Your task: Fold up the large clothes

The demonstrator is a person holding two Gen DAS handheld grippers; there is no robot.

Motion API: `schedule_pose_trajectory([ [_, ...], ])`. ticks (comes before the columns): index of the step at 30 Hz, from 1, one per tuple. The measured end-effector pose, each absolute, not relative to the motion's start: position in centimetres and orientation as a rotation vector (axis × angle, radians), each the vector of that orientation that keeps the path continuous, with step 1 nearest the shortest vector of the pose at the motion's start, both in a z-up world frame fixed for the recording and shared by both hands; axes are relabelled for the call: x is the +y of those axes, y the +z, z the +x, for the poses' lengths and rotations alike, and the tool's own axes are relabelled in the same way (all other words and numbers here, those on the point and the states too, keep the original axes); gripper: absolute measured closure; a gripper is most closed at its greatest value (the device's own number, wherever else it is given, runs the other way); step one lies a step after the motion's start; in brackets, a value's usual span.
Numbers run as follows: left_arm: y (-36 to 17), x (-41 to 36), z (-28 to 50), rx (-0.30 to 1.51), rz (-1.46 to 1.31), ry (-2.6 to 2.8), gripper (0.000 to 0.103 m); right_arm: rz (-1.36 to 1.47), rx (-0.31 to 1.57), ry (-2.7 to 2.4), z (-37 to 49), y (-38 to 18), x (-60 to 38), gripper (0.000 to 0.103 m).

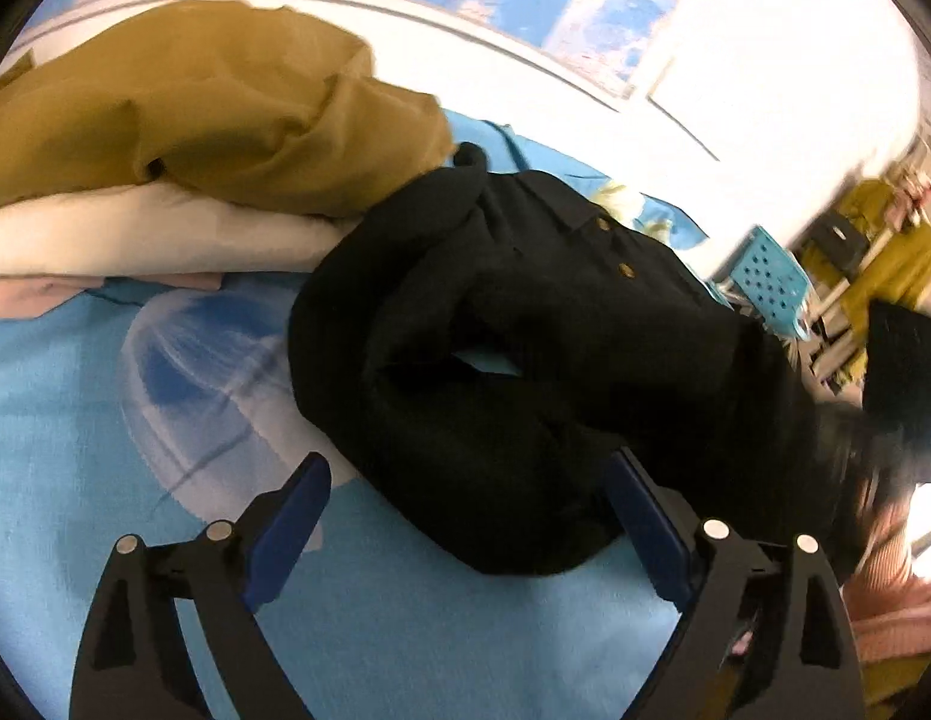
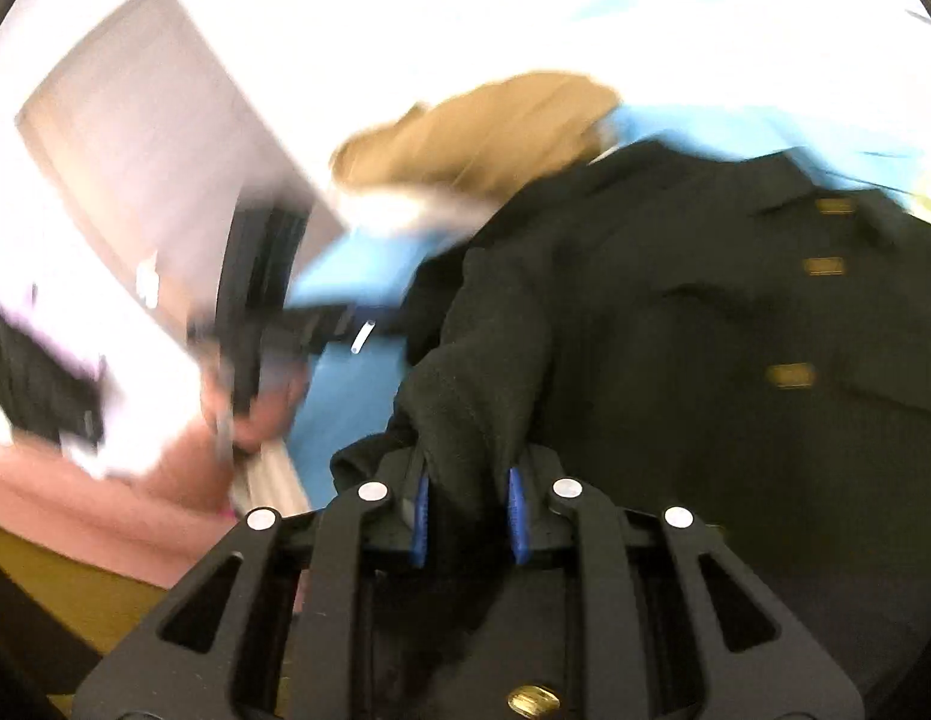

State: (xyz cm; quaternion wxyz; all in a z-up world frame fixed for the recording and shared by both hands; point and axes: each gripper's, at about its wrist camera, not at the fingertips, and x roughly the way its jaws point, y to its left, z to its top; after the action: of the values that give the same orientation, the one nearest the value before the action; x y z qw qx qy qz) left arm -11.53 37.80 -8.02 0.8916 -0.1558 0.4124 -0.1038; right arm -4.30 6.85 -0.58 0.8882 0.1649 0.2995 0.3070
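- Black garment (image 1: 525,348), nearest the lenses in both wrist views: a dark, thick-looking piece with brass-coloured buttons (image 1: 626,268), bunched in a rumpled heap on the blue bedsheet (image 1: 75,420).
- Right gripper (image 2: 468,507): blue pads (image 2: 517,513) pressed close on a fold of the black garment; cloth fills the narrow gap between them and rises in a ridge straight ahead of the tips. Clamped on the fabric.
- Right wrist view is heavily motion-blurred; the garment body spreads ahead and to the right of those fingers, three buttons showing as smeared gold marks.
- Left gripper (image 1: 465,516): fingers spread wide, nothing pinched. Near hem of the black garment lies between the two blue pads (image 1: 288,531) and touches or overlaps the right-hand one; cannot tell whether it rests on it.
- Ahead and left of the left fingers: a mustard garment (image 1: 213,120) piled on top of a white folded cloth (image 1: 135,228), with a pale pink layer at the bottom. The pile touches the far-left edge of the black garment.
- Bedsheet carries a pale jellyfish-like print (image 1: 183,348) just ahead of the left finger.
- Beyond the right finger of the left gripper: a blue perforated basket (image 1: 768,276), well apart from the clothes.
- A pink sleeve (image 1: 891,594) at the right edge of the left wrist view.
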Motion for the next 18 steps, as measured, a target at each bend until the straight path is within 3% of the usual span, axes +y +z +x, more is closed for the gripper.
schedule_pose_trajectory([
  [5,-10.0,34.2,-9.9,0.954,-0.224,-0.223,0.015,0.435,0.568,0.583,-4.2,0.1,3.4,0.084],
  [6,-10.0,33.7,-9.7,0.938,-0.194,-0.200,0.020,0.445,0.557,0.584,-4.3,0.2,3.1,0.084],
  [7,-9.9,33.1,-9.3,0.925,-0.166,-0.186,0.047,0.456,0.546,0.580,-4.3,0.2,2.8,0.084],
  [9,-9.7,33.0,-8.7,0.938,-0.165,-0.170,0.080,0.460,0.540,0.585,-4.4,0.0,2.9,0.084],
  [10,-9.2,33.1,-8.6,0.933,-0.157,-0.160,0.087,0.464,0.539,0.587,-4.4,-0.1,2.6,0.084],
  [14,-4.0,33.1,-10.3,0.819,0.082,-0.047,0.091,0.444,0.555,0.625,-5.0,-0.1,3.3,0.084],
  [18,2.0,33.3,-12.1,0.699,0.393,0.208,0.088,0.383,0.574,0.710,-5.8,-0.4,5.4,0.083],
])
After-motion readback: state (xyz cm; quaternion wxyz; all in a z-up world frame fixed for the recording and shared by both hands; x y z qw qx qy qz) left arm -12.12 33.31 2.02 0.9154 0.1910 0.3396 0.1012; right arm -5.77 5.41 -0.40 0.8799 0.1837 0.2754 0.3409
